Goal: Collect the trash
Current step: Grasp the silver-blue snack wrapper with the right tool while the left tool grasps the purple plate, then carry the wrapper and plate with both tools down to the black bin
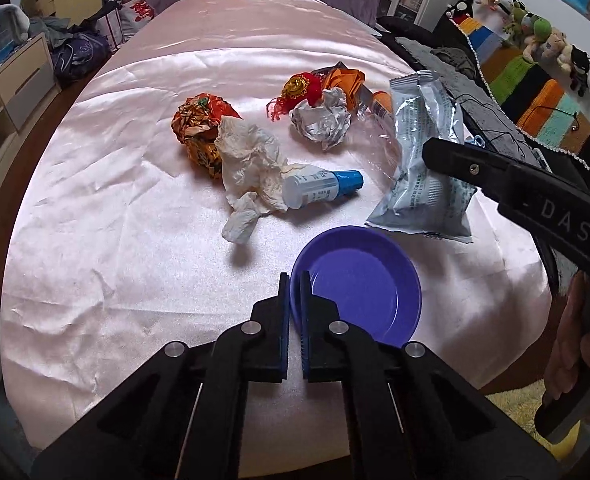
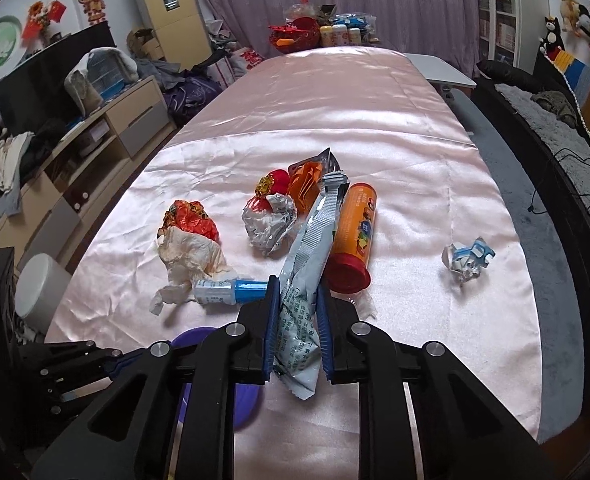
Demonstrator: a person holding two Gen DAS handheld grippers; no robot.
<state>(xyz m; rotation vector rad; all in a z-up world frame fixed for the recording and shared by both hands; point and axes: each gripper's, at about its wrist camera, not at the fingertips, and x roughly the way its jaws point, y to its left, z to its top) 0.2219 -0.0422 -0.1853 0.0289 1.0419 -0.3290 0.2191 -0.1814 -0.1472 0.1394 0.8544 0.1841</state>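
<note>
My left gripper [image 1: 295, 300] is shut on the rim of a purple plastic plate [image 1: 363, 284], held just above the pink tablecloth. My right gripper [image 2: 297, 316] is shut on a grey-blue foil packet [image 2: 303, 280], lifted above the table; the packet also shows in the left wrist view [image 1: 423, 160], beyond the plate. Trash lies on the cloth: a crumpled tissue [image 1: 251, 160], a small blue-capped bottle [image 1: 319, 186], a red-orange wrapper ball [image 1: 203, 124], a crumpled foil ball [image 1: 323, 120], an orange tube with a red cap [image 2: 353, 236] and a small blue-white scrap [image 2: 469, 258].
The table under the pink cloth [image 1: 115, 240] runs far back, where a red basket and jars [image 2: 319, 32] stand. A dark sofa [image 2: 555, 152] lies along the right, low cabinets [image 2: 95, 136] on the left. A white round bin [image 2: 41, 288] stands by the table's left edge.
</note>
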